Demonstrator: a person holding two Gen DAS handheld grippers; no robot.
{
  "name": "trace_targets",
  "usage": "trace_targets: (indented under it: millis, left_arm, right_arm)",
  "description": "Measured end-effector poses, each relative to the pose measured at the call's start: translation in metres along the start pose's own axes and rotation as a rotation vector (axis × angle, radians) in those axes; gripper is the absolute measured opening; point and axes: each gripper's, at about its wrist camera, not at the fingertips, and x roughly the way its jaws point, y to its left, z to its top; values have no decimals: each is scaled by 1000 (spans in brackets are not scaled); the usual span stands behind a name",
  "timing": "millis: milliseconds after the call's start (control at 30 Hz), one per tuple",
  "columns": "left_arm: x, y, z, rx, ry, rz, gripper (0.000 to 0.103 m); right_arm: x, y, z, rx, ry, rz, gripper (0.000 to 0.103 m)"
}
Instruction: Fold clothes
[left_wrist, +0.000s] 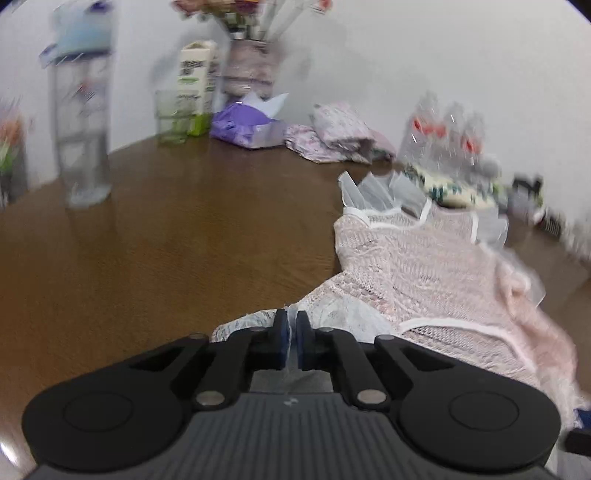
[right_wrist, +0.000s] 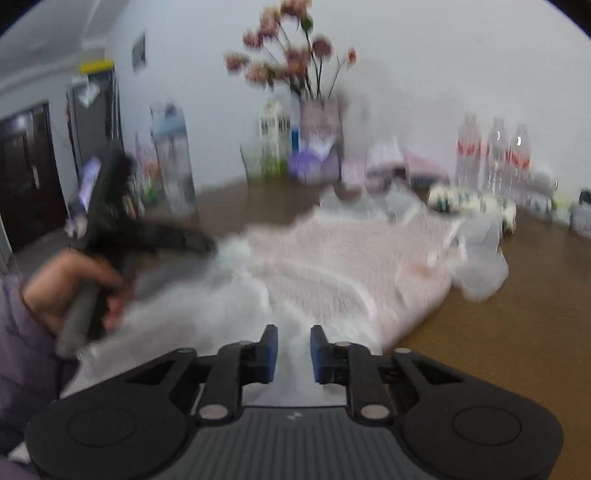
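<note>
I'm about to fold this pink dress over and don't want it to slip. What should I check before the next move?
1. Left gripper clamped on the dress hem: ok, fabric sits between nearly closed fingers.
2. Right gripper gripping fabric: not ok, jaws apart above the dress.
3. Dress lying flat: cannot tell, right view is blurred.
4. Bare table to the dress's left for folding: ok.
5. Water bottles clear of the dress: cannot tell, they stand close behind it.
</note>
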Motion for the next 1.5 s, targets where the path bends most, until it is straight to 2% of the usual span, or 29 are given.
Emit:
trace_targets:
  millis: [67,100,133,167,200,233,300,333,367,400,467,533,633,767,900,967,1000,1033,1100,1133,1167,1200,1267,1300,1333,1367,1400,1467,1500]
  left_arm:
    - [-13,5,10,-3,-17,2,8]
    - [-24,9,13,-6,-42,-10,11]
    - [-38,8,13,-4,-61,-27,21]
    - [-52,5,10,0,-76,-45,41]
    - [-66,2,7,5,-91,-63,47]
    - [-76,-7,1,25,-87,-108,50]
    - [-87,-32,-17,87,-54,-217,50]
    - [-86,-44,-25,117,-33,-238,50]
    - [-84,-54,-31,141,-12,-246,49]
    - [-81,-63,-36,177,16,-243,48]
    - [-74,-71,-42,248,54,-212,30]
    - [-61,-57,-41,248,87,-240,19]
    - [-35,-25,-28,232,122,-270,11]
    - [20,5,15,306,136,-188,11]
    - [68,11,53,341,117,-71,11]
    - [62,2,60,381,101,23,12]
    - [51,-3,62,385,72,42,12]
    - [30,-8,61,366,28,21,15]
    - [-13,-19,48,328,-24,-133,34]
    - [-31,-23,37,320,-33,-226,55]
    - [-49,-27,26,311,-43,-320,69]
    - [-57,-34,12,323,-32,-357,69]
    - [-61,-51,-19,367,8,-372,66]
    - [-58,-56,-31,371,28,-345,60]
    - [-52,-58,-42,366,48,-302,36]
    - [-46,-57,-50,342,83,-279,9]
    - [-47,-51,-54,309,87,-287,9]
    - [-54,-35,-56,309,91,-307,7]
    - [-56,-26,-55,307,91,-293,7]
  right_arm:
    - [6,-30,16,71,-31,-110,26]
    - [14,-49,23,111,-30,-180,33]
    - [25,-67,30,137,-14,-235,42]
    - [40,-82,38,150,13,-279,43]
    - [55,-94,44,166,39,-276,43]
    - [71,-104,50,184,62,-232,43]
    - [103,-110,58,206,99,-162,46]
    - [120,-108,59,195,130,-168,42]
    - [137,-105,61,185,162,-174,32]
    - [150,-101,61,142,188,-214,5]
    - [153,-94,59,84,190,-315,5]
    - [140,-110,55,152,180,-367,5]
    - [113,-129,37,216,176,-430,4]
    - [70,-129,9,288,166,-424,4]
    - [27,-87,-13,275,147,-293,9]
    - [6,-67,-22,233,120,-243,13]
    - [-3,-63,-26,222,108,-254,15]
    - [-8,-60,-29,213,96,-269,16]
    - [-14,-57,-32,185,63,-276,18]
    - [-12,-56,-31,173,52,-255,18]
    - [-9,-54,-29,164,44,-234,18]
    - [-5,-52,-27,156,36,-212,18]
    - [13,-51,-23,137,48,-183,18]
    - [23,-50,-21,128,58,-170,15]
    - [32,-48,-20,115,75,-181,9]
    - [40,-43,-20,98,98,-210,7]
    - [43,-38,-20,75,119,-229,7]
    - [37,-22,-21,17,171,-242,6]
    - [32,-12,-22,-14,195,-226,6]
